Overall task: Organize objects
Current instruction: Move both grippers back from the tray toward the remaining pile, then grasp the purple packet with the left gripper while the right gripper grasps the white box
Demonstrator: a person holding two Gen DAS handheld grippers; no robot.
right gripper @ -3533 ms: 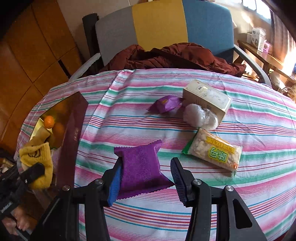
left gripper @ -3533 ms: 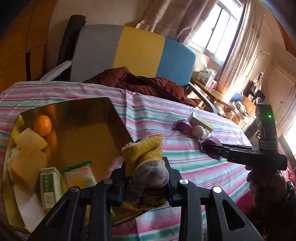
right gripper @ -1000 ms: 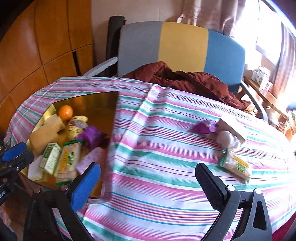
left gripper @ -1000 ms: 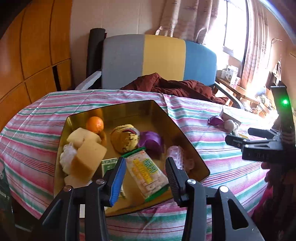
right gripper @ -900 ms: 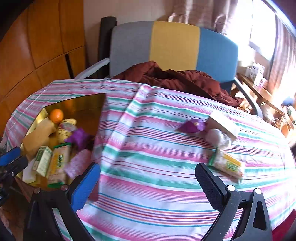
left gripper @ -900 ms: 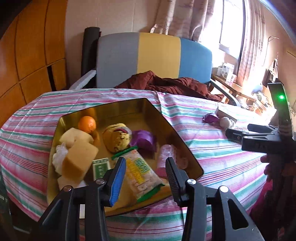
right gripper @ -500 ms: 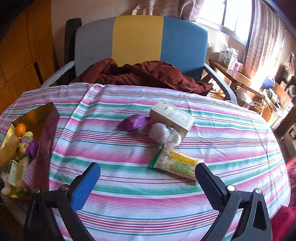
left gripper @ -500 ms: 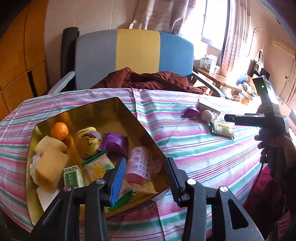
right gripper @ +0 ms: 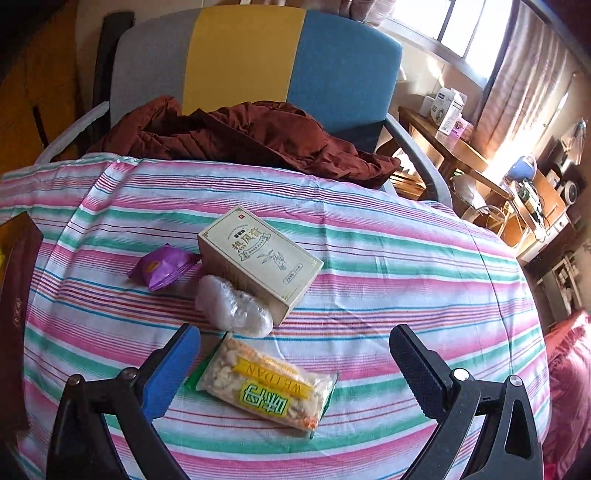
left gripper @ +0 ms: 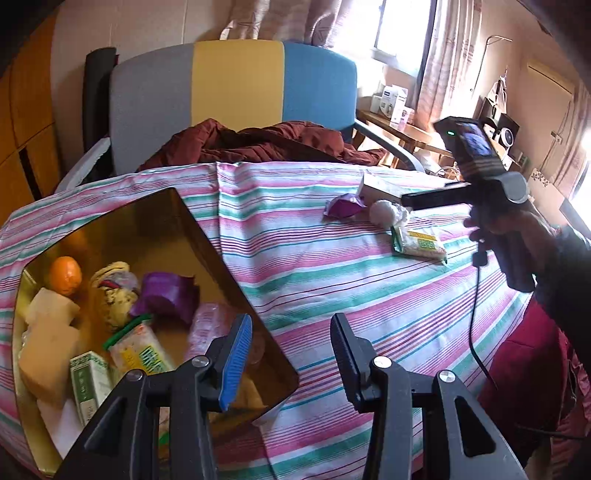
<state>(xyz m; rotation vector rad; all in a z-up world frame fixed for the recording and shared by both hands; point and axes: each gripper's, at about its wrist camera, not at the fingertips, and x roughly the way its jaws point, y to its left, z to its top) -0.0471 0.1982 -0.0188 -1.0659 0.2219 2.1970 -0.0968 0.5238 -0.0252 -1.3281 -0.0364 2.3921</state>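
Since a second ago your right gripper [right gripper: 293, 363] has swung away from the tin [left gripper: 207, 243] and now hangs over the loose things on the cloth [right gripper: 388, 258]. Its jaws stand wide apart, with nothing pressed between them. Just below lies the snack pack [right gripper: 264, 389] — flat on the cloth, its long axis running from the blue pad at lower left of the view toward the lower right, the green end nearest that pad. You cannot tell if the pad touches it.

Beyond the pack lies a clear wrapped lump [right gripper: 232, 308], touching the beige box [right gripper: 260, 258]. The box lies flat; its long axis goes from upper left to lower right. A purple packet [right gripper: 162, 266] lies just beside the box at its left.

Your left gripper [left gripper: 291, 349] has drifted too: its jaws are partly apart and hold nothing, over the tin's near corner. In the tin you see an orange [left gripper: 65, 275], yellow sponges [left gripper: 48, 332], a purple packet and green-labelled packs.

The cloth is striped pink, green and white. Behind the table stands a grey-yellow-blue chair [right gripper: 243, 59] with a dark red garment [right gripper: 236, 136] — and a bright window [left gripper: 402, 29] with curtains at the right.
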